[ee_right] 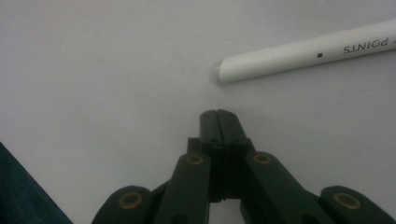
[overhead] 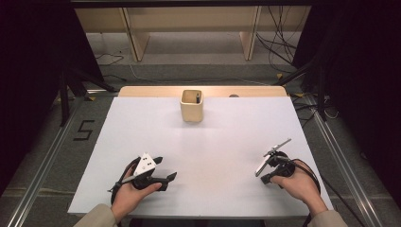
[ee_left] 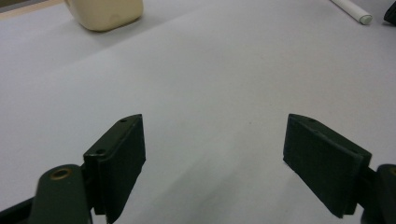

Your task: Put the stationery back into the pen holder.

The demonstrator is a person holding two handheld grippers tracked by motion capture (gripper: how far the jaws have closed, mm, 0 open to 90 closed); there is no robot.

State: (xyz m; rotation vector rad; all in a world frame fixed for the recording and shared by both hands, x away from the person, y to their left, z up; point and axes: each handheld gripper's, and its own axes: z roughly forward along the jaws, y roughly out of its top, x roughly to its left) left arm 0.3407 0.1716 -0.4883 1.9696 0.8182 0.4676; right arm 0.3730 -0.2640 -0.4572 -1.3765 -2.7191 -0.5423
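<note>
Right gripper [ee_right: 218,113] is fully closed on nothing, just short of the white pen [ee_right: 303,51]; left gripper [ee_left: 212,158] stands wide open, empty. Open the right gripper first; straddle the pen's barrel crosswise on the bench [overhead: 142,123]; then close and carry it to the cup [overhead: 191,111].

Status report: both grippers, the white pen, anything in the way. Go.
Left gripper open, empty. Right gripper shut, empty, fingers together short of the white pen, which lies flat on the table. Nothing in the way.
</note>
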